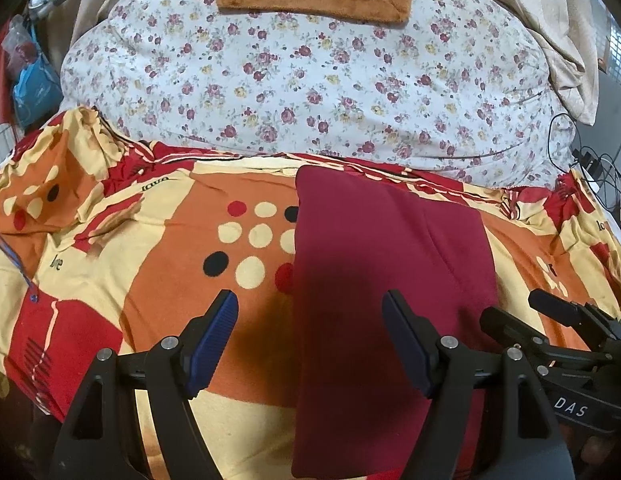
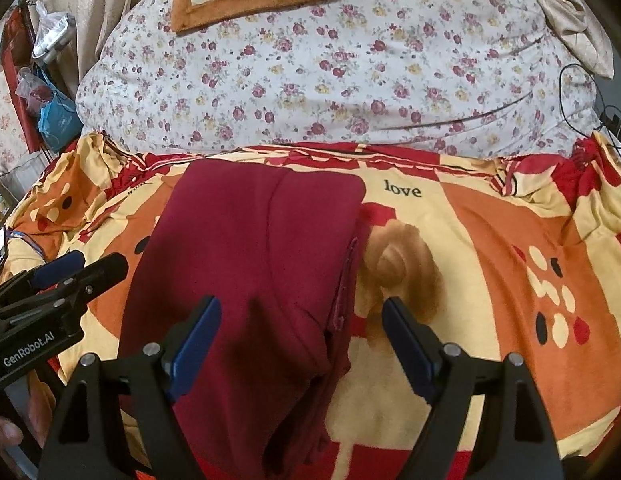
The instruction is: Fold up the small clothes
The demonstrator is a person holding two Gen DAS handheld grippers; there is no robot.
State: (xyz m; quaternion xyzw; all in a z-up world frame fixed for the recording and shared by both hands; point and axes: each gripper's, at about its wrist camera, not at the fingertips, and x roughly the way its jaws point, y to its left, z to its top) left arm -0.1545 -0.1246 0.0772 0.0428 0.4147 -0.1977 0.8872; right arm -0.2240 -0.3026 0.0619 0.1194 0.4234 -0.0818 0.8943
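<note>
Folded maroon garment (image 1: 390,280) on the patterned bedspread (image 1: 150,248)

Left tongs (image 1: 310,340) and right tongs (image 2: 300,340) both hang wide and empty above its near end; a floral quilt (image 1: 302,80) lies beyond.

Two close wrist views over open tongs — same maroon cloth (image 1: 390,280) between.

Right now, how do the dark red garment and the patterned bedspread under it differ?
The dark red garment is plain, one colour; the patterned bedspread mixes orange, cream and red blocks with dots and the word "love". The garment is folded into a narrow, layered strip; the bedspread lies spread wide beneath it. Both lie fairly flat, and neither is held: the jaws of both grippers stand open.
</note>
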